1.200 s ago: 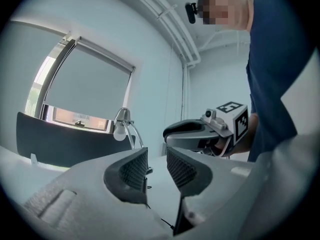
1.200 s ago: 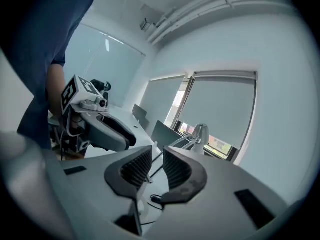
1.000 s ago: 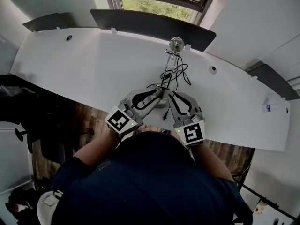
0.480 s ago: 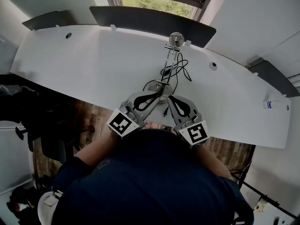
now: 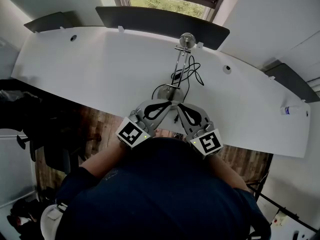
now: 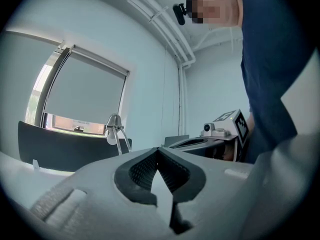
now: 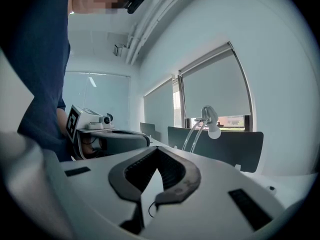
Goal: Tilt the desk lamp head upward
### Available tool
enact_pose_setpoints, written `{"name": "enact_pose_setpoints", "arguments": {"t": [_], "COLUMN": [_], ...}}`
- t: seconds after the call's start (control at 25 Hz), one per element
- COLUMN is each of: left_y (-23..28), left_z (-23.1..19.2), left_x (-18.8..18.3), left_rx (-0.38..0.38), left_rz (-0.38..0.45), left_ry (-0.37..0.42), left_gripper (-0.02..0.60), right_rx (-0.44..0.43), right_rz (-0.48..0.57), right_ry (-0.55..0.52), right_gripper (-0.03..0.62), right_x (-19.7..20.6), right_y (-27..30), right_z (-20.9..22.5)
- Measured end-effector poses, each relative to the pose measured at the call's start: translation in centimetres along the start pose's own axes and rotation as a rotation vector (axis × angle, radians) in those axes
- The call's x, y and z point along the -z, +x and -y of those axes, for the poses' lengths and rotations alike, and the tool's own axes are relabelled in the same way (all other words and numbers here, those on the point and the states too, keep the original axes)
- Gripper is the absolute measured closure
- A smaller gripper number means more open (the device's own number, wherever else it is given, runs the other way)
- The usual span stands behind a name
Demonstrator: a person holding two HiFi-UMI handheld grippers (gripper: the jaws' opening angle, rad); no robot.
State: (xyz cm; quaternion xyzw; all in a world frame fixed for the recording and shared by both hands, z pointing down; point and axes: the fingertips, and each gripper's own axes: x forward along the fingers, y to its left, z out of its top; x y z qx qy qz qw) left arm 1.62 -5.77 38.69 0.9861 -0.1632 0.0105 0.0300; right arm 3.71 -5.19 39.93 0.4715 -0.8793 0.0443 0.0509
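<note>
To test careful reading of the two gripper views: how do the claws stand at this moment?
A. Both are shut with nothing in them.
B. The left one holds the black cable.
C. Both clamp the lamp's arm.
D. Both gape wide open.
A: the left claw and the right claw each show pads meeting at the tips with nothing between them, while the desk lamp stands apart, farther back on the desk.

Dark navy top (image 5: 160, 194), short sleeves. Both left tongs (image 5: 169, 103) and right tongs (image 5: 177, 106): grey shells, black ribbed pads (image 6: 137, 171), black-and-white marker cubes (image 5: 132, 132), small green lights.
</note>
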Motion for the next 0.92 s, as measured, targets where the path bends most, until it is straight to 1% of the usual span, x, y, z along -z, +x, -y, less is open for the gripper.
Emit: {"name": "enact_pose_setpoints", "arguments": {"t": [0.24, 0.76, 0.92], "left_y": [-0.27, -0.46, -0.43], "left_z": [0.31, 0.87, 1.02], "left_x": [0.01, -0.22, -0.16], "left_rx": [0.001, 0.008, 0.005], "left_rz": [-0.002, 0.003, 0.000], "left_ry": [0.002, 0.008, 0.007], "left_gripper": [0.574, 0.574, 0.574], "right_rx": [0.006, -0.007, 0.000], "right_rz": [-0.003, -0.008, -0.010], "right_ry": [0.021, -0.005, -0.002], "right_gripper": [0.583, 0.583, 0.583], "right_x": [0.15, 0.17, 0.08], "right_y": [-0.23, -0.56, -0.80], "right_z": [-0.10, -0.56, -0.44]}}
